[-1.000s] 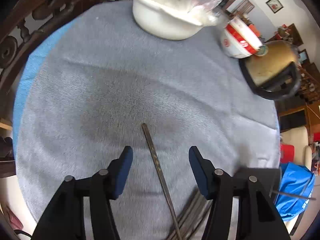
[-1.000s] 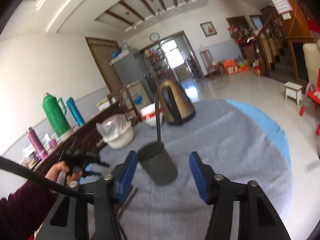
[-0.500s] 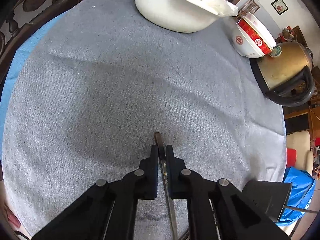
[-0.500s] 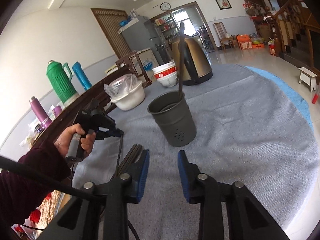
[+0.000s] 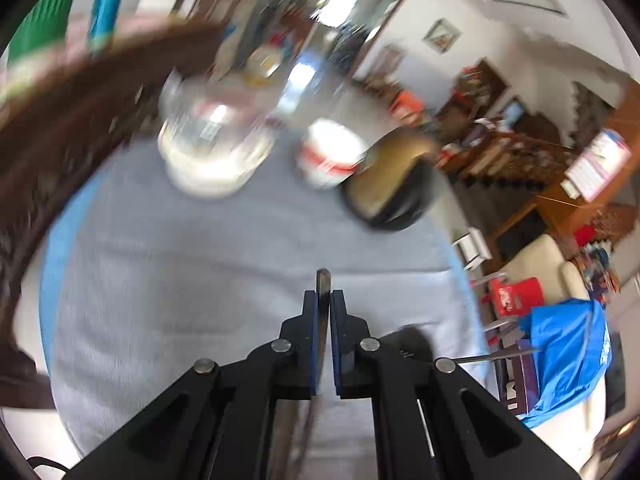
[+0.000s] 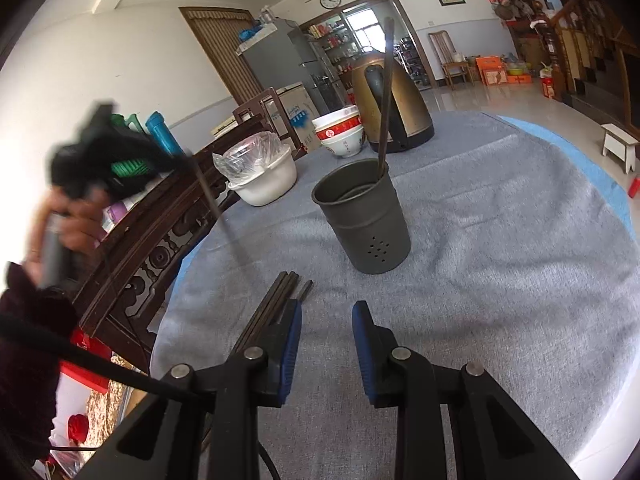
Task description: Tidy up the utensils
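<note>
Chopsticks are the items being sorted. In the left wrist view, we see the left gripper [image 5: 323,300] with its fingers pressed together on a single chopstick [image 5: 323,280], whose blunt end sticks out just past the fingertips. Its long axis runs along the fingers, pointing away from the camera toward the far side of the table [image 5: 168,280]. Half a second earlier this same chopstick lay flat on the grey cloth with the fingers already clamped on it; now the cloth lies well below, the picture is blurred, and the white basin [image 5: 212,160], the red-and-white bowls [image 5: 328,156] and the kettle [image 5: 392,184] have slid lower in the picture.

In the right wrist view, we see the right gripper [image 6: 326,334] low over the table, its fingers a little apart with nothing between them. A second ago they stood much wider. A bundle of chopsticks [image 6: 276,300] lies flat on the cloth just left of the left finger, long axis running from the camera toward the grey holder [image 6: 364,224]. The holder stands upright mid-table with one chopstick [image 6: 385,96] in it, leaning slightly, tip up. At the left edge the person's hand [image 6: 76,216] holds the left gripper raised, blurred; its chopstick hangs slanted, lower end down toward the cloth. Half a second ago that hand was lower, beside the bundle.
</note>
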`<state>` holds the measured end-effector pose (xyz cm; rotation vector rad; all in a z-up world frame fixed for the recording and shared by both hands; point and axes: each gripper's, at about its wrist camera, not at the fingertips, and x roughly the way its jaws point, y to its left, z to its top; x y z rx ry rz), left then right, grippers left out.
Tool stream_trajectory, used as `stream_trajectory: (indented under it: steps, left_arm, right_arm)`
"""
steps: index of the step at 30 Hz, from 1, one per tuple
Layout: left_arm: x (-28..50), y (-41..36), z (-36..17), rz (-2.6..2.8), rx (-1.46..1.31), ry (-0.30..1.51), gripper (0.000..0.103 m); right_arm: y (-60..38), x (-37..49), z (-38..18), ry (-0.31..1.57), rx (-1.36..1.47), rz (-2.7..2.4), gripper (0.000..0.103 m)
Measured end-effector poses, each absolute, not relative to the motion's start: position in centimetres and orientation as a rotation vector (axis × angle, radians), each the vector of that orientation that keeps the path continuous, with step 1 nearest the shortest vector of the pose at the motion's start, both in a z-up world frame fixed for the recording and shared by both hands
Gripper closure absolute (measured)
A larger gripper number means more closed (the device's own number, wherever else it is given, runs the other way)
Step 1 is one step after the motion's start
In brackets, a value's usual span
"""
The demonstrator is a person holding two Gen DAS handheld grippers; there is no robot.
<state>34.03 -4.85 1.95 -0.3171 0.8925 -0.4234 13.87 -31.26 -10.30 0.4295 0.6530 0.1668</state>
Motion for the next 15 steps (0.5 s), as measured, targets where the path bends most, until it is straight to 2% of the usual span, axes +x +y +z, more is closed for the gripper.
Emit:
stream_trajectory:
  steps: [8, 15]
  left_arm:
    - [30.9, -8.9, 10.3, -0.56, -0.281, 0.693, 0.1]
    - [30.0, -12.9, 11.1, -0.633, -0.232, 0.682, 0.1]
  right_arm:
    - [-32.4, 12.9, -10.3, 0.634, 0.455, 0.136, 0.074]
    - [-33.9, 12.1, -10.3, 0.616, 0.483, 0.113, 0.074]
